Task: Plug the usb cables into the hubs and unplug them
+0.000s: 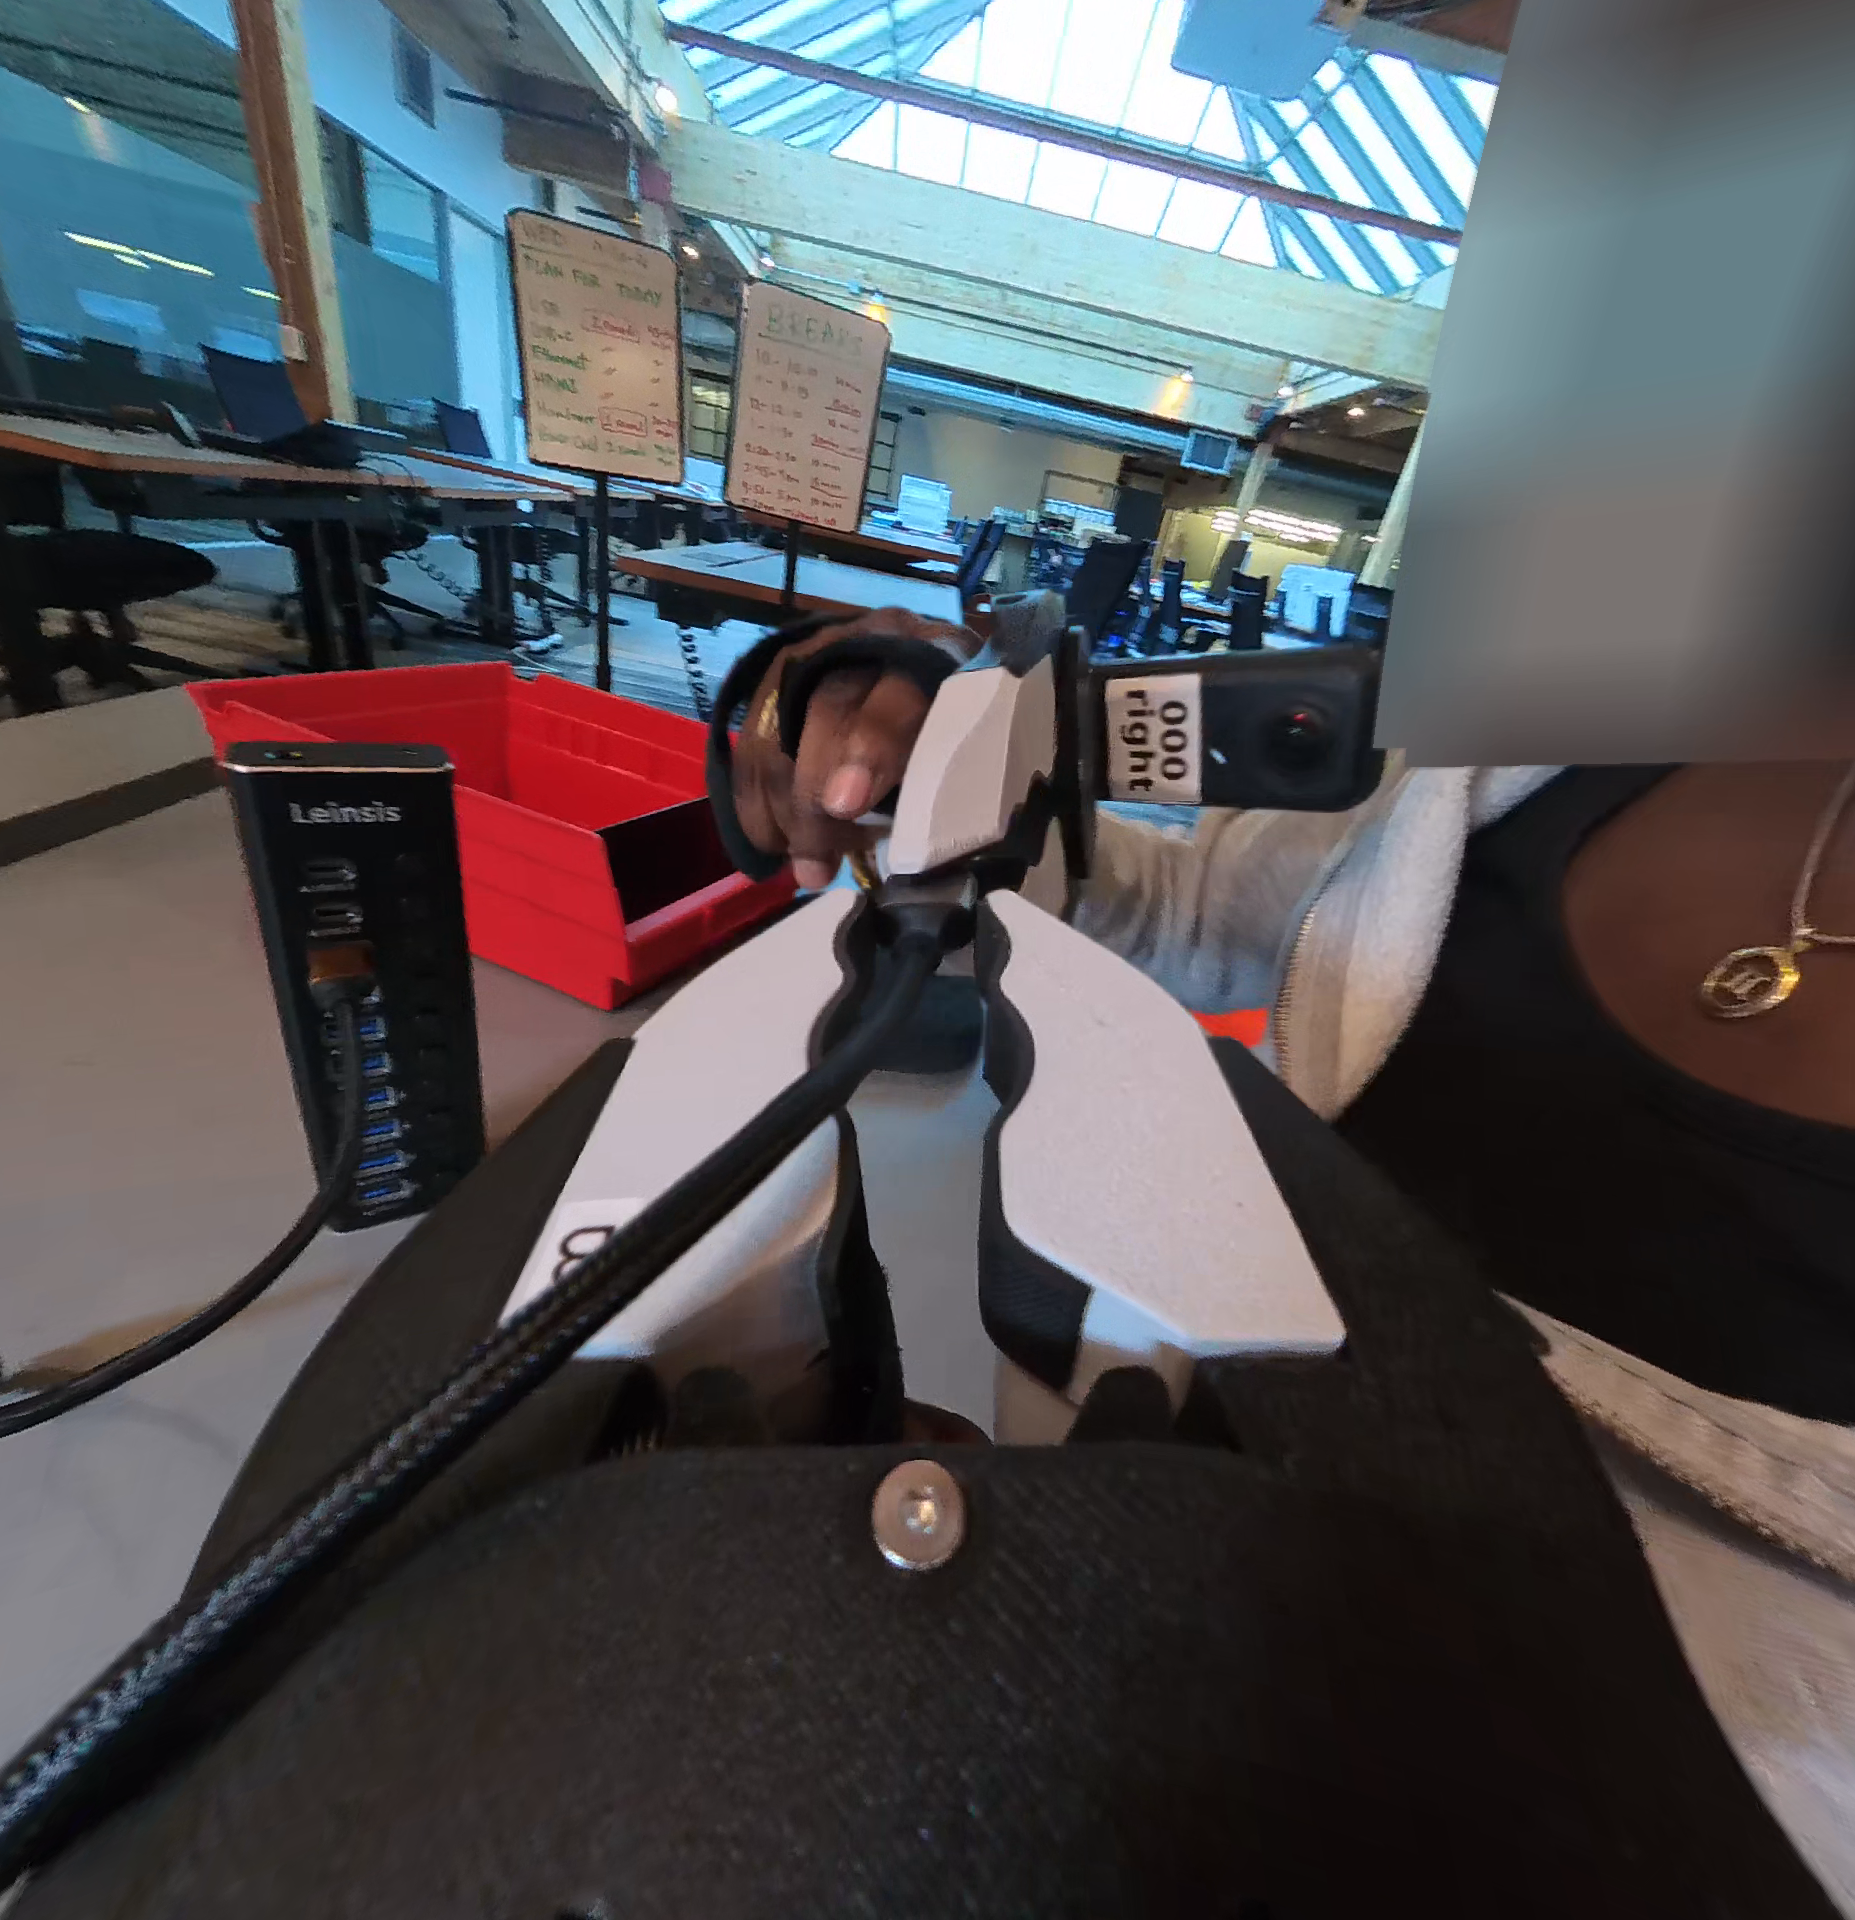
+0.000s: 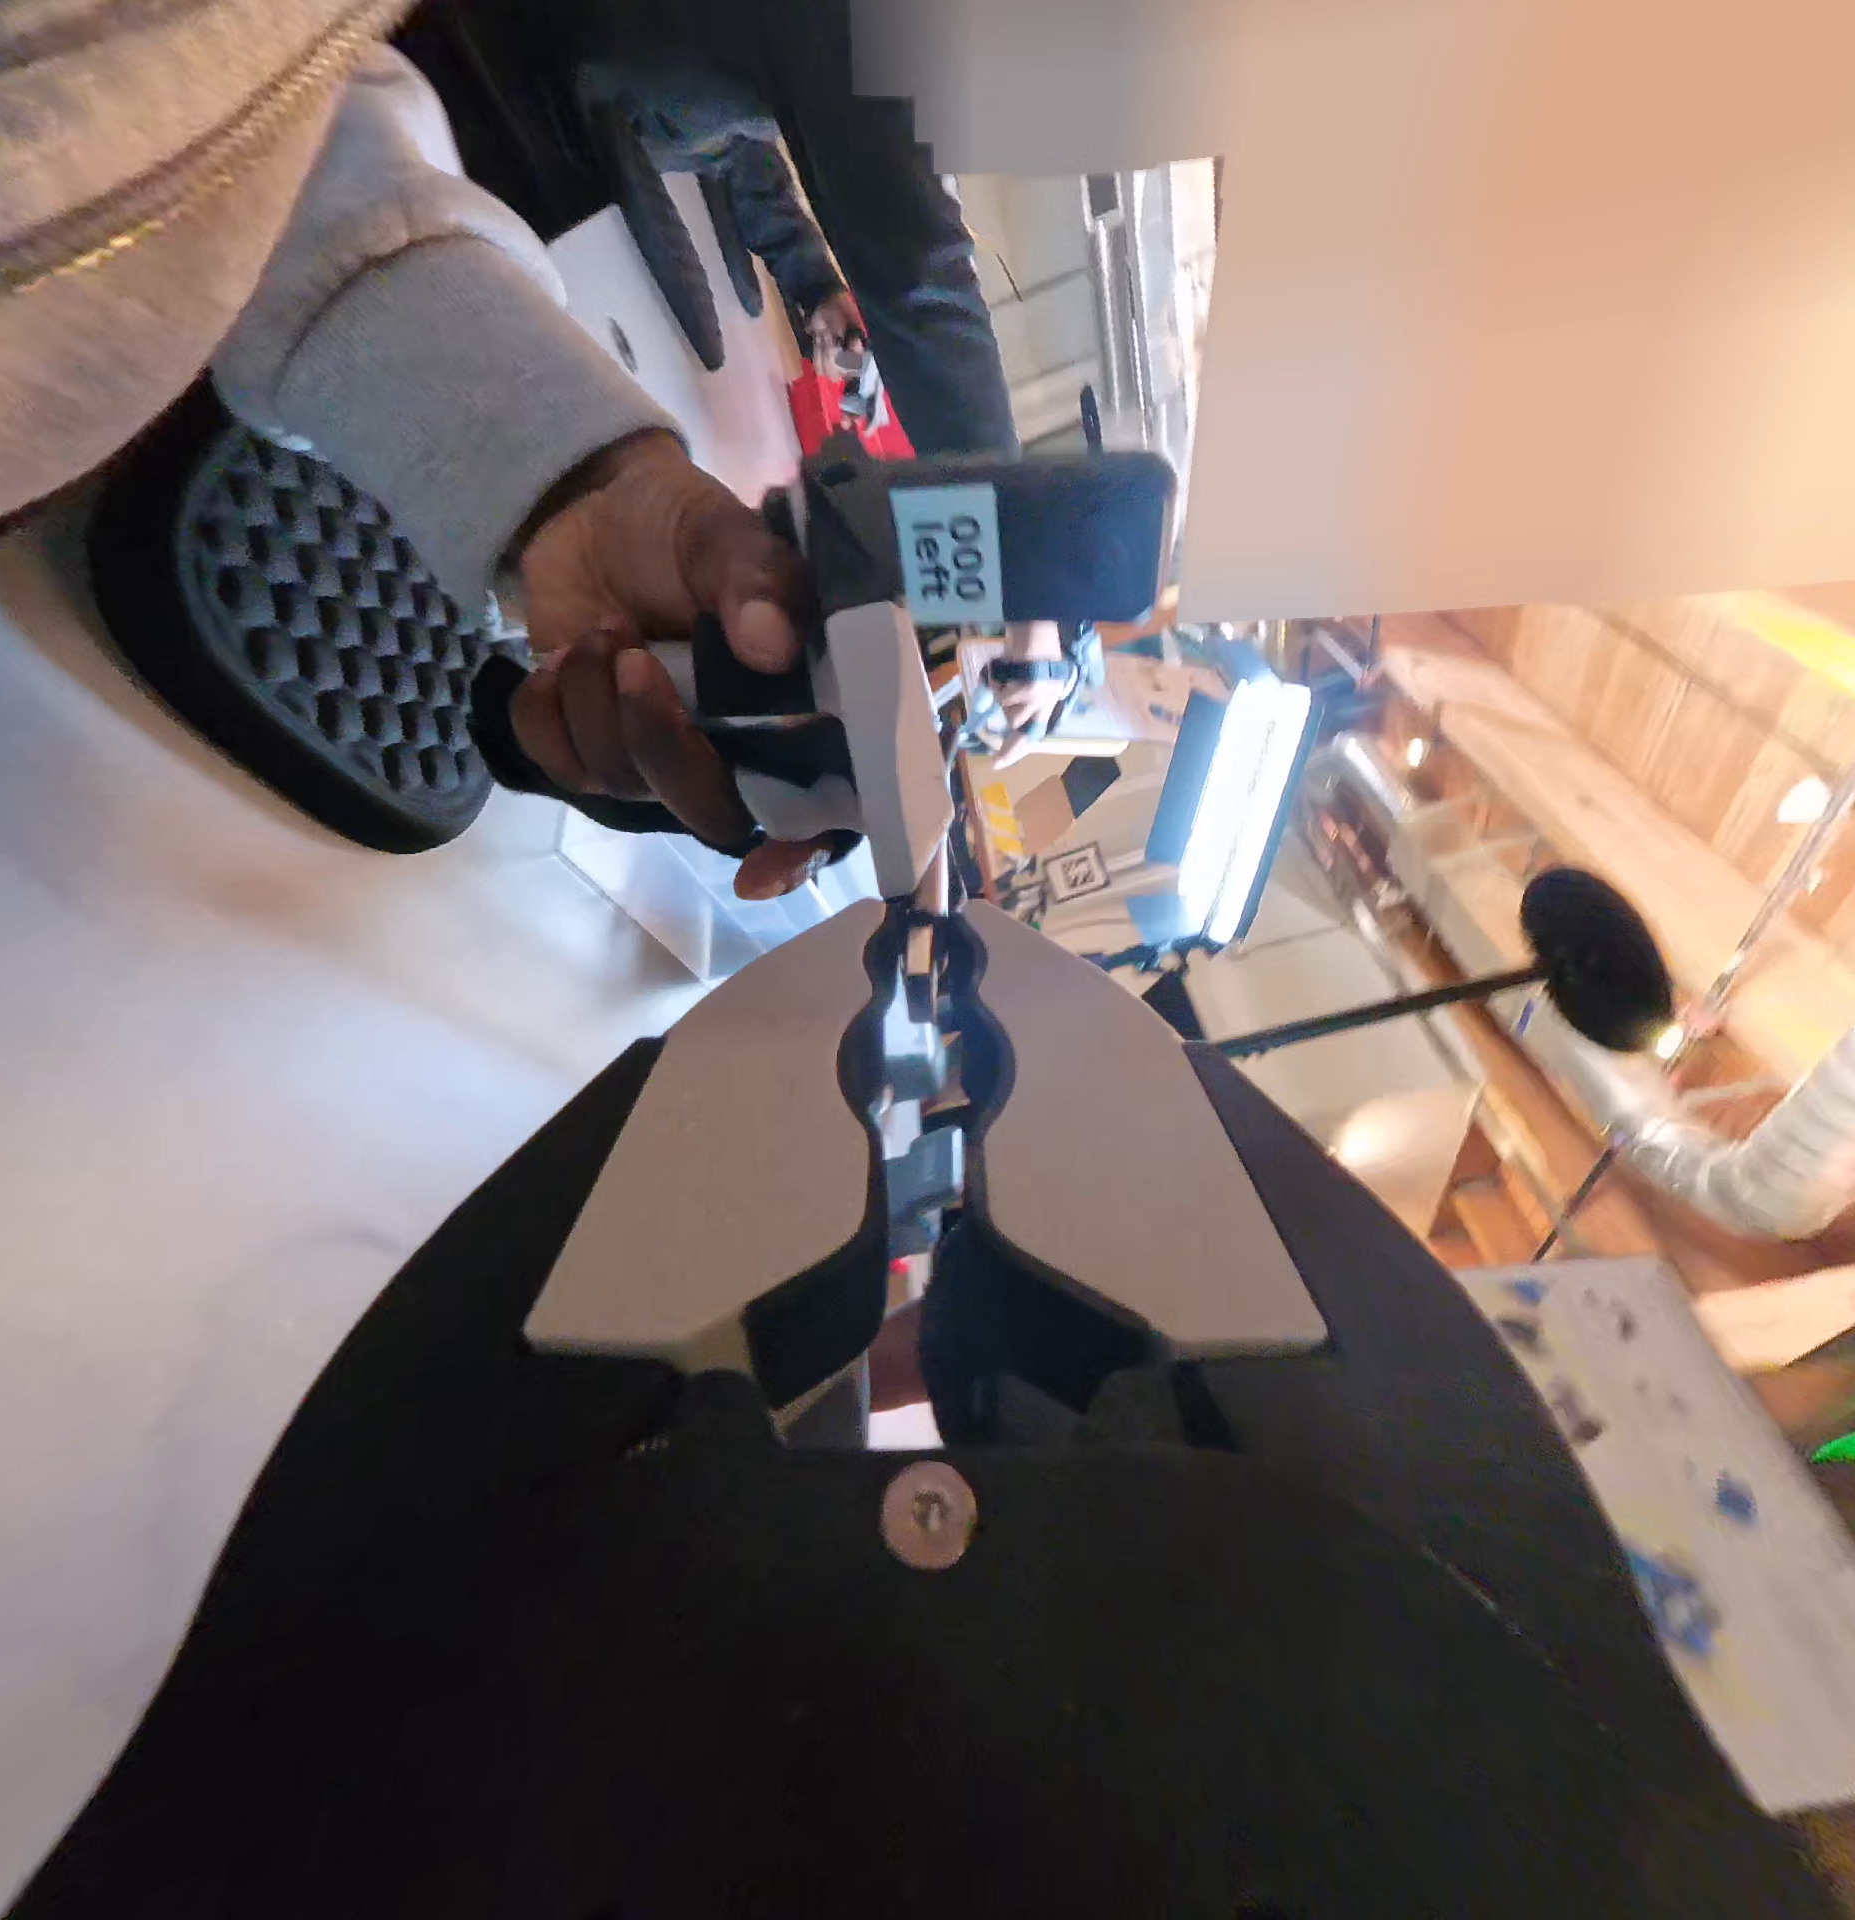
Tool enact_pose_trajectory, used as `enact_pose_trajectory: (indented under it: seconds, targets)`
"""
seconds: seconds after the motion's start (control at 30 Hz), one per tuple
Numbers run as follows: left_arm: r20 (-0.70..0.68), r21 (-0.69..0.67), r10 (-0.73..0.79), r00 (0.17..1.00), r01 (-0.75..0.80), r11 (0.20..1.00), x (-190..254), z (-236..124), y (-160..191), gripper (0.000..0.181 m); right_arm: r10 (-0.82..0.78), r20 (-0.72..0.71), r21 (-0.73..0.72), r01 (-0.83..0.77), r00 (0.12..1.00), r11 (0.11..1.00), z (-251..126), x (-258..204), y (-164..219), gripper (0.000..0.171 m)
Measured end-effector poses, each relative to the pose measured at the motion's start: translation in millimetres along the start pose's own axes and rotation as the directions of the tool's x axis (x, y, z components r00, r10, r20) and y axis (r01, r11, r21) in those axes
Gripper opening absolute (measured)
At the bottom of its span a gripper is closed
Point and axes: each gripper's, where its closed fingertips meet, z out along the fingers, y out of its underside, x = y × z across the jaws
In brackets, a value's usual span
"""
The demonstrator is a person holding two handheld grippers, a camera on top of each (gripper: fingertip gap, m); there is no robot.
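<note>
**A:** Where the two tools meet above the table, what does each one hold?

**B:** The left gripper (image 1: pixel 923 925) has its white fingers pressed on the black plug (image 1: pixel 923 896) of the black braided USB cable (image 1: pixel 694 1174). This cable runs back between the fingers and over the black body of the tool. The right gripper (image 1: pixel 928 857), held in the person's right hand (image 1: pixel 829 748), comes from above, and its tips touch the same plug.

**A:** And in the right wrist view?

**B:** There the right gripper is almost pressed together, and a grey metal piece (image 2: pixel 915 1044) is pinched in the wavy gap. I cannot tell for sure whether it is the metal end of the plug. The left gripper meets it tip to tip.

**A:** Where is the hub?

**B:** The tall black USB hub (image 1: pixel 351 987) stands upright on the grey table (image 1: pixel 123 1091), to the left and apart from both grippers. It has white brand lettering near the top and a column of blue ports lower down. A thin black cable (image 1: pixel 227 1320) with an orange-gold plug sits in one upper port. A red plastic bin (image 1: pixel 549 810) is just behind.

**A:** Any other writing?

**B:** A white printed sticker (image 1: pixel 1151 738) is on the right gripper's camera. Two whiteboards (image 1: pixel 596 358) on stands carry handwriting in green and red.
</note>
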Motion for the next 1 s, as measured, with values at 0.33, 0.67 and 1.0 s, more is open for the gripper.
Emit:
enact_pose_trajectory:
  seconds: [0.33, 0.67, 1.0]
  targets:
    - [0.366, 0.022, 0.195, 0.91, -0.218, 0.976, -42.9, -7.5, 6.9, 0.018, 0.861, -0.505, 0.452, -0.829, 0.066, 0.329, -94.5, 59.0, 122.9, 0.07]
    - [0.373, 0.005, 0.165, 0.913, -0.18, 0.984, -49.3, 4.5, 34.2, 0.018, 0.746, -0.662, 0.056, -0.987, 0.078, 0.153, -50.2, -33.3, 187.1, 0.108]
    - [0.367, 0.029, 0.099, 0.925, -0.118, 0.993, -53.8, 5.2, 42.2, 0.018, 0.713, -0.671, -0.086, -0.976, 0.206, 0.202, -32.8, -35.8, 227.7, 0.078]
